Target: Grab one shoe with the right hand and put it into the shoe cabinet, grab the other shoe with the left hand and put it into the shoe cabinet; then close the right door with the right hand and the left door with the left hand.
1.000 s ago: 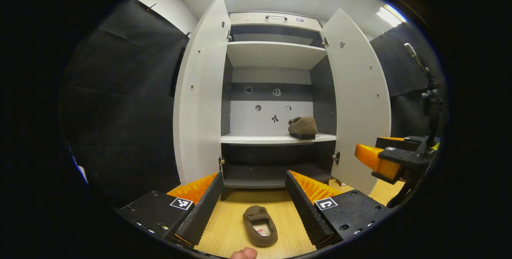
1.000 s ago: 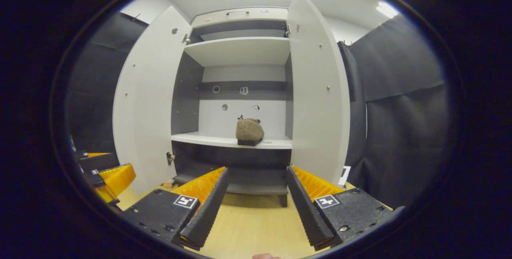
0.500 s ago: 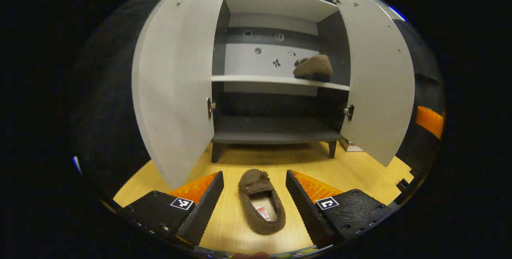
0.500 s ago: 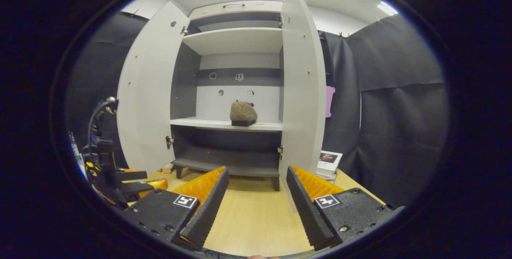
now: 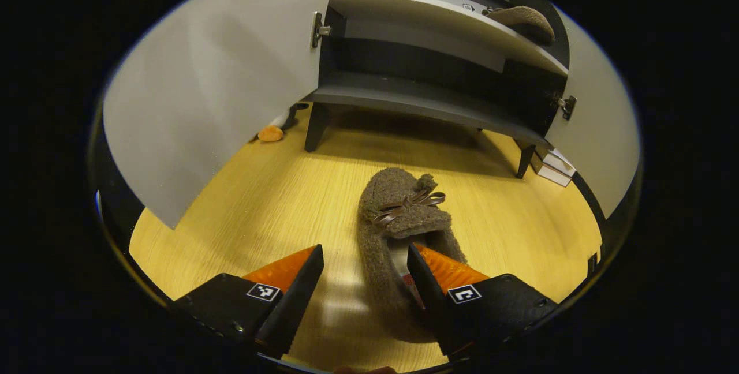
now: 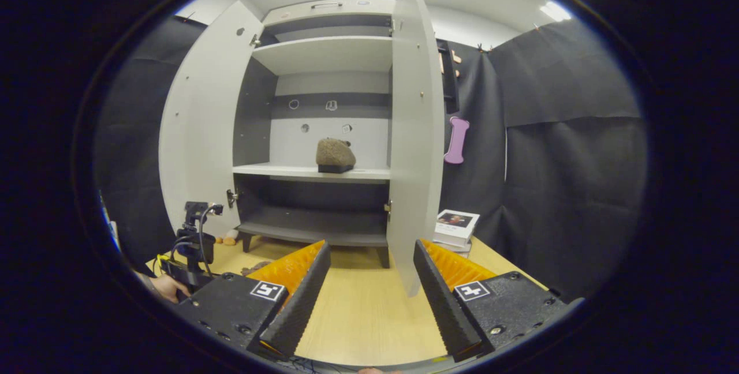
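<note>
Left claw (image 5: 365, 261) gapes over floor shoe (image 5: 398, 229), one finger inside; right claw (image 6: 369, 264) open.

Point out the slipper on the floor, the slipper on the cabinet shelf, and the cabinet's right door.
Slipper on the floor (image 5: 404, 206): left gripper view, on its fuzzy toe by the bow.
Slipper on the shelf (image 6: 334, 153): right gripper view, on its fuzzy upper.
Right door (image 6: 409, 149): right gripper view, on its pale panel, mid-height.

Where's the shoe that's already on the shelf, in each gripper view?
Left gripper view: shoe at the top right, on the white shelf.
Right gripper view: shoe near the centre, on that shelf.
Shared landmark: the white shelf under it.
</note>
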The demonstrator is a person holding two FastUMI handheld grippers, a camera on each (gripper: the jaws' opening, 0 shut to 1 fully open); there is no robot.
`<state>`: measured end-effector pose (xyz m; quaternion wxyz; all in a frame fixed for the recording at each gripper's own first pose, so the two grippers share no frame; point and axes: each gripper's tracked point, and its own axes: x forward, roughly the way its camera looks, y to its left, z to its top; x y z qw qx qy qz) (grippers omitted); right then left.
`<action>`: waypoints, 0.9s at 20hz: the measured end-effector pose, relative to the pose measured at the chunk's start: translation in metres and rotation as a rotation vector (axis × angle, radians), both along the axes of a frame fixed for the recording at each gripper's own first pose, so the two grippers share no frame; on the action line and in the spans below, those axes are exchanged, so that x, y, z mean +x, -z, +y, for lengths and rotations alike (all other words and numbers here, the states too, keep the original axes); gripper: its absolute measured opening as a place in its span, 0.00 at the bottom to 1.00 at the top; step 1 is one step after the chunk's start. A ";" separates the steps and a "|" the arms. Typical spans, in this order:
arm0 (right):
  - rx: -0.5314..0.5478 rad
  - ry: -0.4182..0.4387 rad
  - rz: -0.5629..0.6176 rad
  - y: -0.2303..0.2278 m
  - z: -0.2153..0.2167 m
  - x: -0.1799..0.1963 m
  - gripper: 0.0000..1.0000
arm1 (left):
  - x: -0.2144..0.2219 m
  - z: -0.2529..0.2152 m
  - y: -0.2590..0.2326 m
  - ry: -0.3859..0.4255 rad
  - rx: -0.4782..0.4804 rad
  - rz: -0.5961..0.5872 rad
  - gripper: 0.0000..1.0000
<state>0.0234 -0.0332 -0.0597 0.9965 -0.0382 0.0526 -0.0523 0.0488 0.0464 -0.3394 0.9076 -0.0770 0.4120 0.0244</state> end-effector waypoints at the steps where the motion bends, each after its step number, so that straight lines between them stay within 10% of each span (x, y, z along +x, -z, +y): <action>1: -0.001 0.009 0.007 0.001 -0.004 0.002 0.92 | 0.002 -0.003 0.002 -0.001 -0.016 0.000 0.89; 5: 0.004 0.030 0.020 0.004 -0.012 0.008 0.92 | 0.022 -0.008 0.004 0.002 -0.030 -0.056 0.61; 10: -0.005 0.018 0.037 0.008 -0.009 0.011 0.92 | 0.023 0.002 0.003 -0.046 0.003 -0.080 0.02; 18: -0.022 -0.006 0.058 0.015 -0.001 0.014 0.92 | 0.022 -0.018 -0.138 -0.100 0.007 -0.316 0.00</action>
